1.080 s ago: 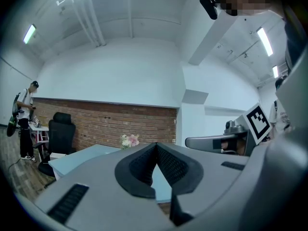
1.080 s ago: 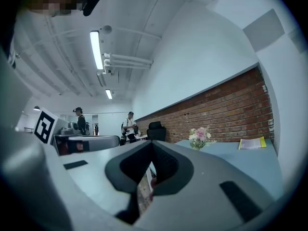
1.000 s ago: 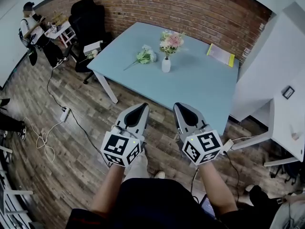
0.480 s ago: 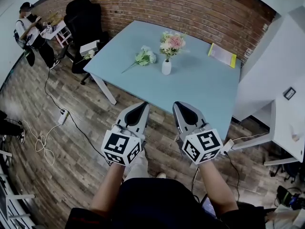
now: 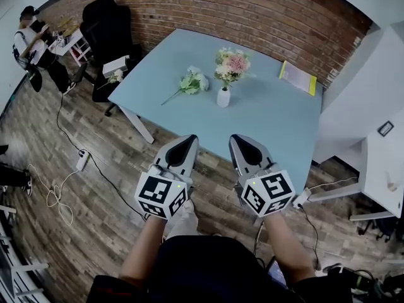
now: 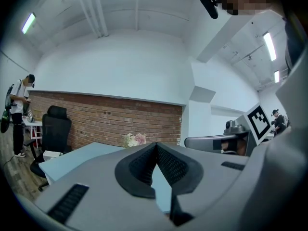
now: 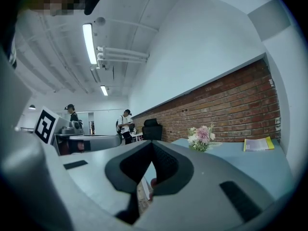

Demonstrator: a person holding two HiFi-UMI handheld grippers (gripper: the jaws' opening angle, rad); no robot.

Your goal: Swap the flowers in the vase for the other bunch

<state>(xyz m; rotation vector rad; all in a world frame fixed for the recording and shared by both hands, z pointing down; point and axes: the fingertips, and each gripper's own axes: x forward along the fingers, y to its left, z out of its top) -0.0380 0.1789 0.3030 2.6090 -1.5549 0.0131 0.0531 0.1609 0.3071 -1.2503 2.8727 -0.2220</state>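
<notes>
- The left gripper (image 5: 187, 140) and the right gripper (image 5: 237, 139) are being held level, short of the near edge of the table (image 5: 271, 122). Each has its jaws closed together on nothing.
- The slim white vase (image 5: 223, 97) is probably being put at most risk. It looks narrow and light, so it could be tipped over if the pink and cream flowers (image 5: 231, 63) in it are being pulled sideways rather than straight up.
- While the jaws are being kept together, nothing can be grasped, and the stems could be knocked instead of taken.
- The thin stems could be crushed if too much squeeze is being applied, or dropped if too little.
- The other bunch (image 5: 191, 81), white and green, is being left lying flat on the table near the vase's left. Its stem is pointing toward the table's left edge, so it could be swept off by a careless reach.
- The vase is being seen upright near the table's middle, well apart from both grippers, with its flowers spreading wider than its neck.
</notes>
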